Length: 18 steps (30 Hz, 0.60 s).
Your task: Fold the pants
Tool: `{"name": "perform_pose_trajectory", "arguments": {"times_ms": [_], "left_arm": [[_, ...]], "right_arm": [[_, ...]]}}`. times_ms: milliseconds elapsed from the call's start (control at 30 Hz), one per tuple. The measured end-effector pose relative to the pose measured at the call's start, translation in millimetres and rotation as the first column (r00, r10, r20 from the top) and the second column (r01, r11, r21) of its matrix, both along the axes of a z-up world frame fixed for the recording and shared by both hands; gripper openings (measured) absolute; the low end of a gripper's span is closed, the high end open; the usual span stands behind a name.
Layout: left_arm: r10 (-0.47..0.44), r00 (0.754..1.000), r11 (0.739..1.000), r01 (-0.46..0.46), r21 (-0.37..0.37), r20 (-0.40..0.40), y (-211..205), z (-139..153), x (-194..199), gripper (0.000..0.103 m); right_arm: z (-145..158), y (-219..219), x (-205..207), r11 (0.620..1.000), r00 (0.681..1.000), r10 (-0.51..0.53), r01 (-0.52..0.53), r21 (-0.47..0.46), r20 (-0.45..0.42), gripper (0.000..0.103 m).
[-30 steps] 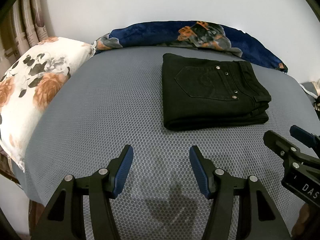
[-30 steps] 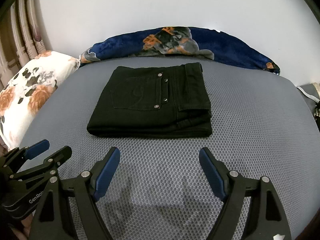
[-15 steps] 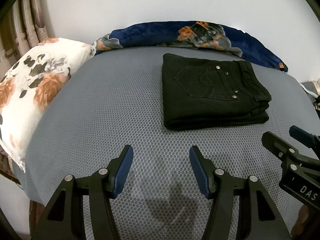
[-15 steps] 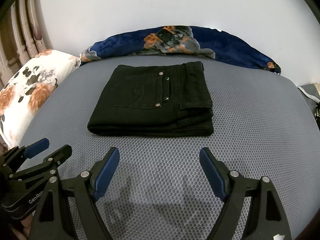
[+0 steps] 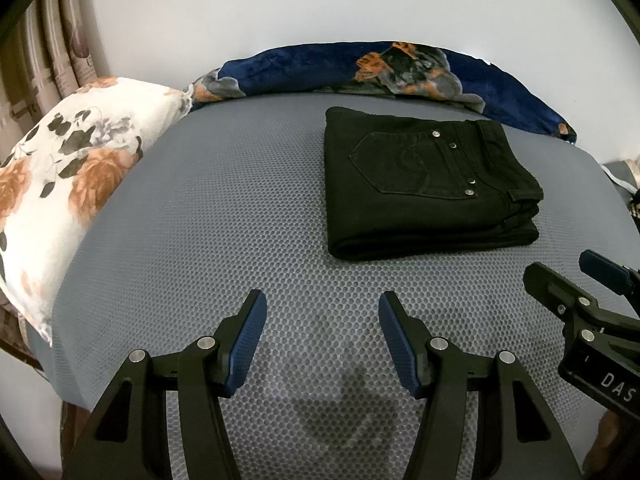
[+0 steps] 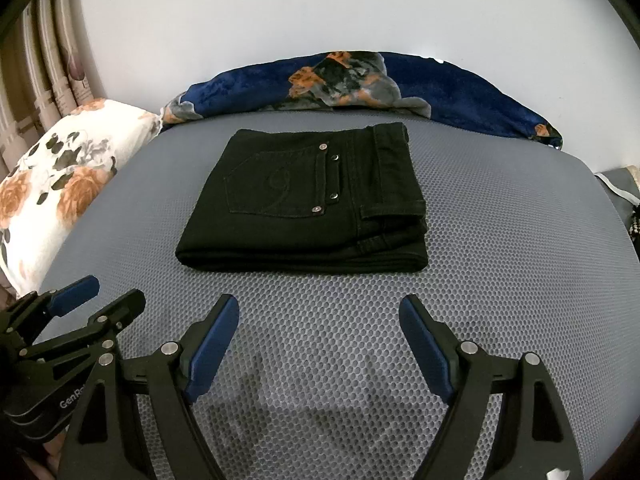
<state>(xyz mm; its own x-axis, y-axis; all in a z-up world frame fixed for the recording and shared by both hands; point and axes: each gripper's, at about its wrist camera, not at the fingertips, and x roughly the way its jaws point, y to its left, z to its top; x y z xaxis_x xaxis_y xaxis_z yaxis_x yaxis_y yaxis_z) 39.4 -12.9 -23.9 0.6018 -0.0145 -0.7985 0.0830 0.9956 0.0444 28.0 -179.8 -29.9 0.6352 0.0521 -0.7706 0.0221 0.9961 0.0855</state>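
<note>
— Since the black pants (image 6: 304, 200) already lie as a neat folded stack, pocket side up, toward the far edge of the grey mattress (image 6: 500, 240), what is left to do?

— Very little, I'd judge. Both tools hang over the near edge, well apart from the stack. The left gripper (image 5: 320, 336) has its blue pads moderately spread with only bare mattress between them; the right gripper (image 6: 320, 340) stands wider, and it too holds nothing.

— And if the fold needs a touch-up?

— The waistband end, toward the right edge, looks a little stepped, its layers not quite flush. I'd come in low from the near side, press lightly on top and avoid pinching a single layer, which would drag the stack open.

— Anything in the way?

— Nothing between the grippers and the pants. A dark blue floral blanket (image 5: 400, 68) is bunched along the far edge just behind the stack, and a white floral pillow (image 5: 68, 184) sits at the left edge, so pushing the stack farther back would crowd it against the blanket
</note>
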Motion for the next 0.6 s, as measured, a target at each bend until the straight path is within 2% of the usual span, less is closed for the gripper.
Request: {"name": "perform_pose_trajectory", "arguments": {"times_ms": [600], "left_arm": [[-0.006,1.0,1.0,0.006,0.007,0.005,0.5,0.0,2.4,0.059]], "right_arm": [[-1.3,1.9,1.4,1.0,1.0,0.001,-0.001,-0.002,-0.006,0.08]]}}
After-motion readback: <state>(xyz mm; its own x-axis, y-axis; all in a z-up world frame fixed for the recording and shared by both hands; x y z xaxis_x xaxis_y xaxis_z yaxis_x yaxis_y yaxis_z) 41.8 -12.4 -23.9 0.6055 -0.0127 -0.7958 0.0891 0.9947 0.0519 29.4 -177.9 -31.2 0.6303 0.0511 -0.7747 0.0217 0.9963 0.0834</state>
